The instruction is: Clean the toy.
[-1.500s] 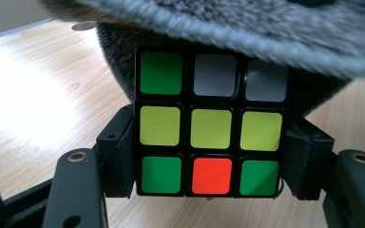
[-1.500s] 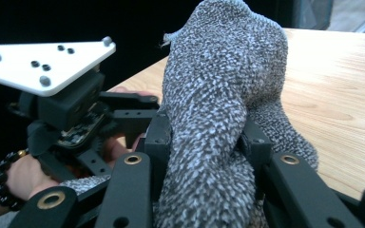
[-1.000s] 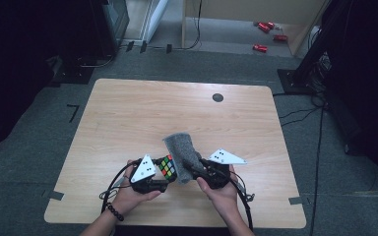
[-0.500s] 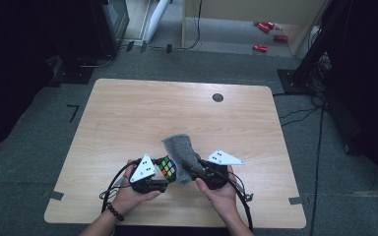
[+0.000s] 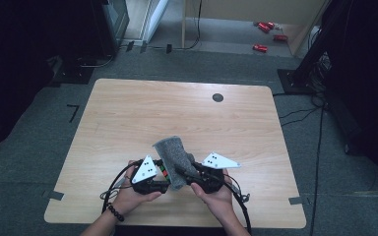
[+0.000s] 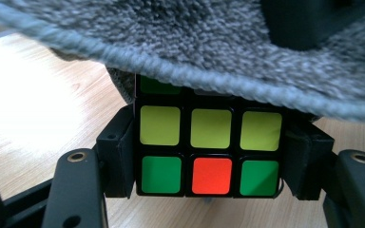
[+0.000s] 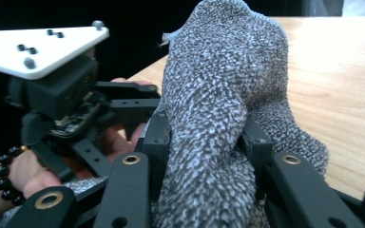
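Left gripper (image 6: 209, 190): fingers (image 6: 119, 152) closed against the two sides of the multicoloured plastic puzzle cube (image 6: 209, 149); a face of yellow-green, green and one red tile turned to its camera. The cube is held off the light wooden tabletop (image 5: 177, 113), at the near edge, just in front of the person.

Right gripper (image 7: 204, 156): fingers (image 7: 159, 142) pinched on a bunched fold of the grey speckled terry cloth (image 7: 218, 95). The cloth stands up from the grip and drapes over the top of the cube; in the left gripper view its hemmed edge crosses the cube's upper row of tiles.

Change against the two earlier high-view frames: very little. Both hands sit at the same spot on the near edge, both grips unchanged; the cloth's upright flap has perhaps leaned slightly toward the cube.

Reading: this looks like wiping the cube, with cloth and cube in contact and the stroke slow or paused. Top face is covered; the face toward the camera is mostly bare and probably not yet wiped.

Farther off: a small dark round grommet (image 5: 218, 97) near the tabletop's far edge; red objects (image 5: 266, 29) on the floor beyond.
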Available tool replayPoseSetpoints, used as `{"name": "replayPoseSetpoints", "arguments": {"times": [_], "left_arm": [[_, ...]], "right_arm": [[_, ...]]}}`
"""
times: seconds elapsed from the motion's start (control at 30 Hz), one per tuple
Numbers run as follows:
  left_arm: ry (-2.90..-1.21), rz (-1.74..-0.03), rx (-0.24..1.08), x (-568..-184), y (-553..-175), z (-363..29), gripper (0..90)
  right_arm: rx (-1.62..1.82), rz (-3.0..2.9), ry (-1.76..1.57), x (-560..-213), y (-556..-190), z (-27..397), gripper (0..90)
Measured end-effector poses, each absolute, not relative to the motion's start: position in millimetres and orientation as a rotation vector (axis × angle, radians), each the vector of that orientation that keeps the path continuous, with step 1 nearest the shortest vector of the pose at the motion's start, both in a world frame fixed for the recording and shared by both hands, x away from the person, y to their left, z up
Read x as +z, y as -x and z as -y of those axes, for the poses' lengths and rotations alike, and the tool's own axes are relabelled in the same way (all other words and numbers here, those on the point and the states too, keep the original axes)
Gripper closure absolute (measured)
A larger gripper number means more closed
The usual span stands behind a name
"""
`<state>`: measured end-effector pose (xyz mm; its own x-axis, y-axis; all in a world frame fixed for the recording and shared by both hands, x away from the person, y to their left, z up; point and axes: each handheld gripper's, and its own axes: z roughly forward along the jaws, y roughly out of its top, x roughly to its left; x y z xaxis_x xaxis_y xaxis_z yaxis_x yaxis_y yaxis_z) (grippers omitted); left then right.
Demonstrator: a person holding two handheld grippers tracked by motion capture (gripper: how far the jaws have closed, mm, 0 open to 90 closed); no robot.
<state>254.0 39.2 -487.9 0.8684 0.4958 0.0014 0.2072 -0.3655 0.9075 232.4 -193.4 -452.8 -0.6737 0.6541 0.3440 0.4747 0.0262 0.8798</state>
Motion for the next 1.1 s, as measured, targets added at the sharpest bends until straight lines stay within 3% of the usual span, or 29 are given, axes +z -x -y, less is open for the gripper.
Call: {"name": "replayPoseSetpoints", "arguments": {"times": [0.3,0.6,1.1], "left_arm": [[-1.934,-0.527,0.322,-486.6,-255.6,-41.4,34.2],[-1.964,-0.524,0.336,-488.6,-254.3,-38.1,34.2],[-1.943,-0.533,0.337,-486.1,-256.6,-42.7,34.2]], "right_arm": [[1.623,-2.079,-1.325,-462.7,-243.9,211.5,64.3],[1.699,-2.146,-1.136,-451.9,-229.6,190.7,63.7],[1.599,-2.080,-1.342,-470.0,-248.7,216.3,63.9]]}}
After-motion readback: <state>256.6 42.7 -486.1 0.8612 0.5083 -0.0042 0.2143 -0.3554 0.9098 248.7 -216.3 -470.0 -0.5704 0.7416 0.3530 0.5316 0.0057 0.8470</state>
